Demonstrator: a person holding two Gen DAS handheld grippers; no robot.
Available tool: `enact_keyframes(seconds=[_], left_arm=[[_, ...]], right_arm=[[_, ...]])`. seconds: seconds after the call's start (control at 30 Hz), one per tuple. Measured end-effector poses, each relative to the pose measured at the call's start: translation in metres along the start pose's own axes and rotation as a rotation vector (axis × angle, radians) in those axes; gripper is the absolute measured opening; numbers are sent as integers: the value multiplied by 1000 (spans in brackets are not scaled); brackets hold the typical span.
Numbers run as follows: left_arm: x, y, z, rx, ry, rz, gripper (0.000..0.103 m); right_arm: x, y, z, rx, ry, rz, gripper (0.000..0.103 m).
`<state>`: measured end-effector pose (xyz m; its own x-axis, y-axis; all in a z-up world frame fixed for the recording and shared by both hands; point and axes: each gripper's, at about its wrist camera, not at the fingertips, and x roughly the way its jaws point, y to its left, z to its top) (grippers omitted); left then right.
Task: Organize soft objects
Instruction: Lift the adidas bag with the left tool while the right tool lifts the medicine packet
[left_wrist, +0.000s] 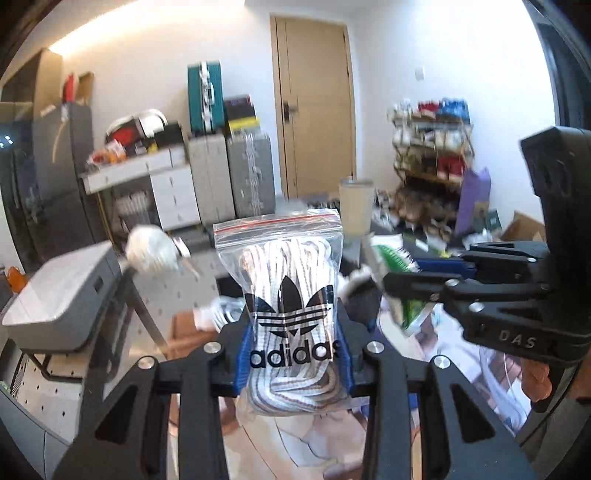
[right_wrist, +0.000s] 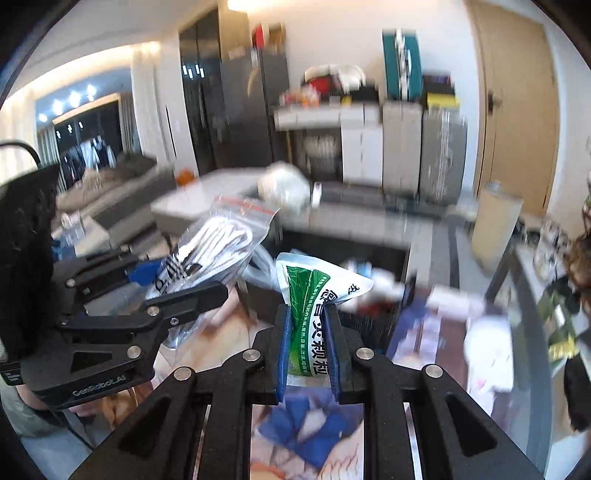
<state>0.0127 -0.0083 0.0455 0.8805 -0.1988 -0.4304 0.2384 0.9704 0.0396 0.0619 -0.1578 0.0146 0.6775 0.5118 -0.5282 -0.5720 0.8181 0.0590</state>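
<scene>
Blue pads (left_wrist: 245, 360) of the left hand-held gripper (left_wrist: 295, 354) are pressed against both sides of a clear zip bag of laces (left_wrist: 291, 295), adidas-printed, held upright with its red seal strip on top; lower half of the bag is pinched, upper half stands free. Right hand-held gripper (right_wrist: 308, 343) is pinched on a green-and-white sachet (right_wrist: 314, 295), gripped by its lower edge, top corner flopping to the right. Both items are lifted clear of any surface; both hand-held grippers are seen side by side in the opposite views, near each other but not touching: right hand-held gripper (left_wrist: 424, 284), left hand-held gripper (right_wrist: 184, 288). Motion blur in both views, heavier on the right. Below and ahead a cluttered surface (right_wrist: 424, 240) is seen, with a dark bin-like opening (right_wrist: 332, 251) just behind the sachet and loose cloth items underneath; contents cannot be resolved. Step judged as transport: both soft items picked, neither placed yet. Destination cannot be read from these views; the dark opening is a likely candidate, not confirmed. Next move calls for carrying each item over its target, lowering until it is supported, then spreading the fingers one side at a time. Risk: slick plastic on both items, the laces bag bulging between the pads, so slip is possible if the grip is eased early.
</scene>
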Motion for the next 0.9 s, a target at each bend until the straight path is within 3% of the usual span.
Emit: enact_keyframes(seconds=[0.23,0.43,0.9], left_arm=[[-17,10,5,-9,-88,2,36],[-32,16,5,-24,-179,15,37],[-33,13,1,-26,-185,6,37]], right_arm=[[-45,17,10,-73,-238,-50,17],[-72,28,6,-98,-351,-115,17],[-75,26,7,-83,-358,-130,17]])
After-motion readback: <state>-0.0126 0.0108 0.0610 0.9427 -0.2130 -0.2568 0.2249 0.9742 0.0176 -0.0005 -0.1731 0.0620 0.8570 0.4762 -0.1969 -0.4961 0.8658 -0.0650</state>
